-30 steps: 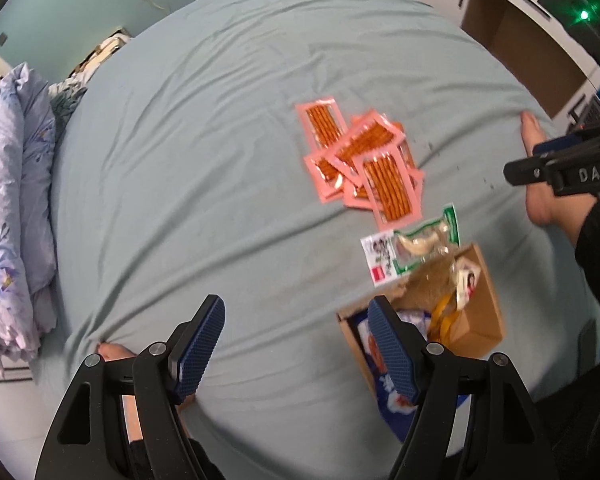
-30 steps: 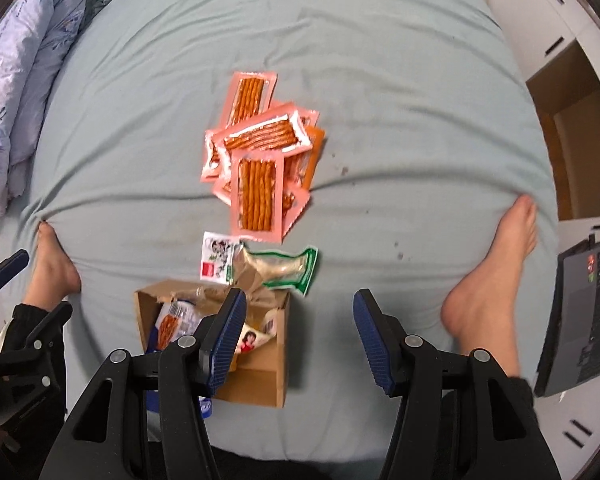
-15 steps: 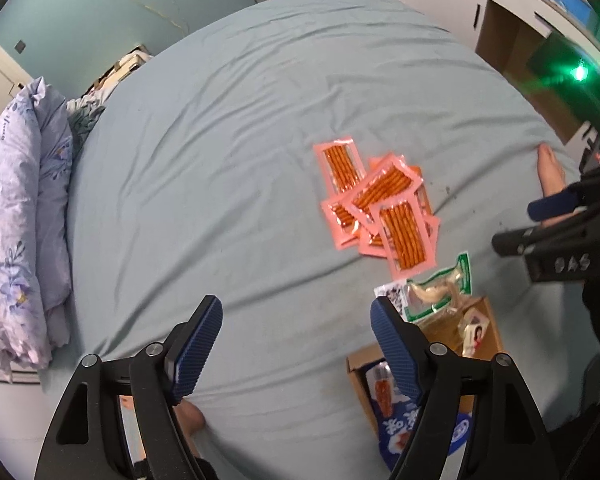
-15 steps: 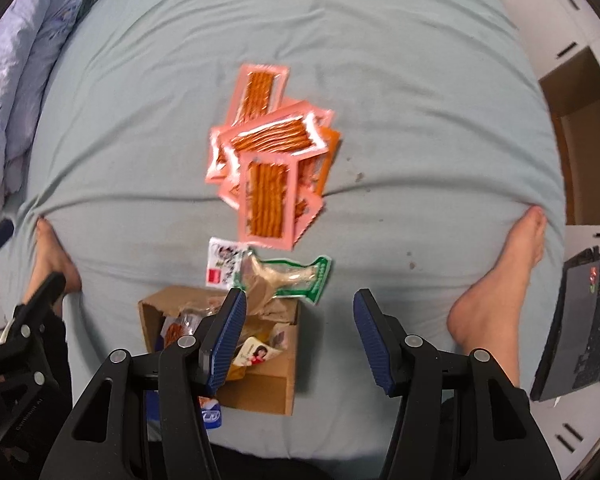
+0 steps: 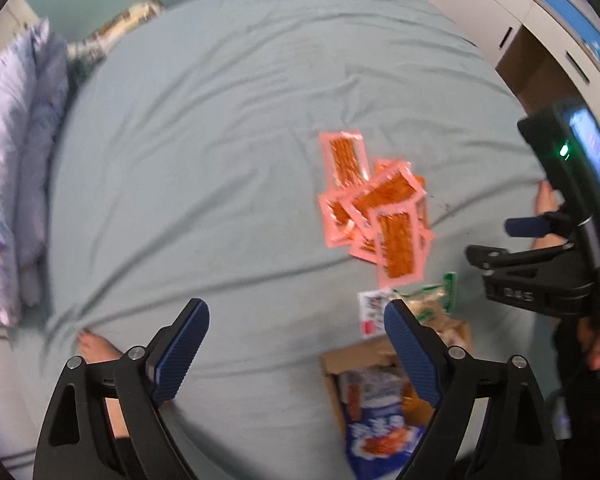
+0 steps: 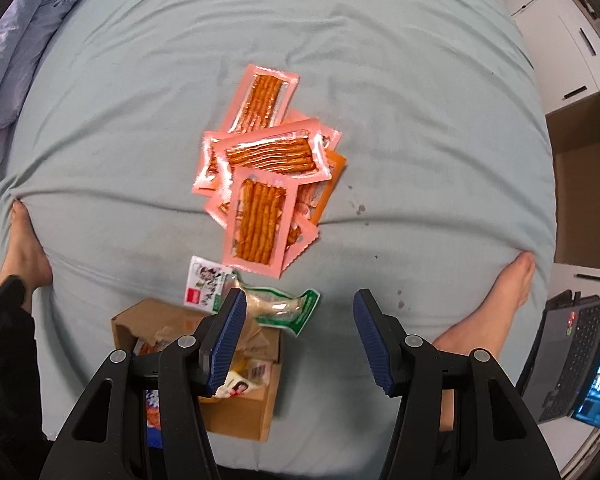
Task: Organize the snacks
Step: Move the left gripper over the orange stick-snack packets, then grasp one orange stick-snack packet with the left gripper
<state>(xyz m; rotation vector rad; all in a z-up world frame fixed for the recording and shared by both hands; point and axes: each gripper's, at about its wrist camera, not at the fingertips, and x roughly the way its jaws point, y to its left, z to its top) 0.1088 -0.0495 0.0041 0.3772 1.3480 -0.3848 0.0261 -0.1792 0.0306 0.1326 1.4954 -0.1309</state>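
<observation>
**Snack packets ahead of the right gripper**

Plainly, a heap of pink snack packets is seen on the bed, just beyond a cardboard box already holding snacks. The nearest packet's long axis runs away from the right gripper, which is held part open and empty, nearer the heap. The left gripper is opening, nothing between its jaws, the heap lying off to its right.

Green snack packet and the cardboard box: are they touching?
Touching. The right wrist view shows the green snack packet lying over the far rim of the cardboard box, resting on the wrappers heaped inside, with no gap between them.
</observation>
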